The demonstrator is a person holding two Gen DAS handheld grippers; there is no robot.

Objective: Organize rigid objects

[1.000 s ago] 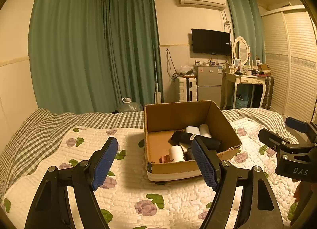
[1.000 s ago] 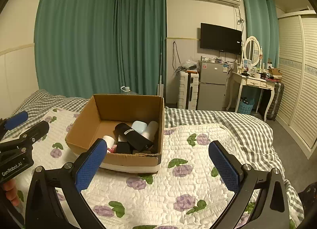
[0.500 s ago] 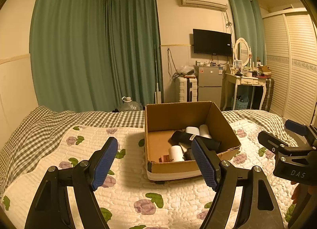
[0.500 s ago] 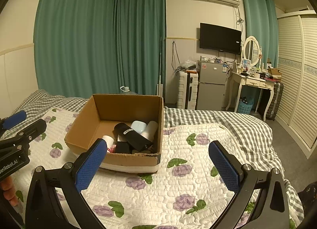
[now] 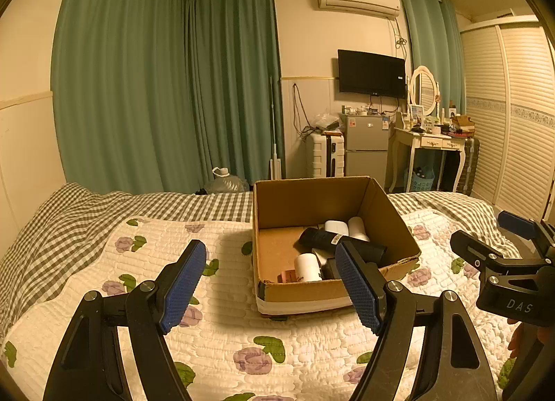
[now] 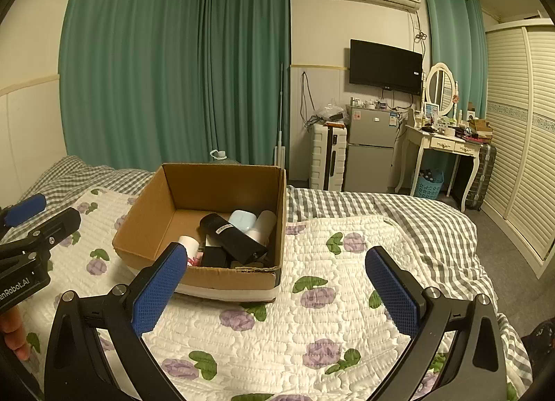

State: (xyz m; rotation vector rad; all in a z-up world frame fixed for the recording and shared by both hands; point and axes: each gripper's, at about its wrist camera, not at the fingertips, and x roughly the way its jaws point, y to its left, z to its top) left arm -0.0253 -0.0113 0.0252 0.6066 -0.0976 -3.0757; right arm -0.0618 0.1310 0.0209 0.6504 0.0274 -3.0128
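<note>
An open cardboard box (image 5: 277, 291) sits on the flowered quilt and also shows in the right wrist view (image 6: 145, 224). Inside lie a black cylinder (image 5: 326, 238), a white bottle (image 5: 307, 266), a pale blue case (image 6: 241, 219), a white cylinder (image 6: 263, 224) and a small pink item (image 5: 287, 276). My left gripper (image 5: 274, 283) is open and empty, held above the quilt in front of the box. My right gripper (image 6: 277, 291) is open and empty, in front of and to the right of the box. Each gripper shows at the edge of the other's view.
The bed's quilt (image 6: 312, 331) lies over a grey checked sheet (image 5: 86, 214). Behind the bed stand green curtains (image 5: 156, 89), a white suitcase (image 5: 324, 155), a small fridge (image 5: 366, 144), a dressing table (image 5: 430, 144) and a slatted wardrobe (image 5: 520, 116).
Both grippers have drifted slightly back and up; the box looks marginally lower in both views. Both stay open and empty. The box contents have not moved.
</note>
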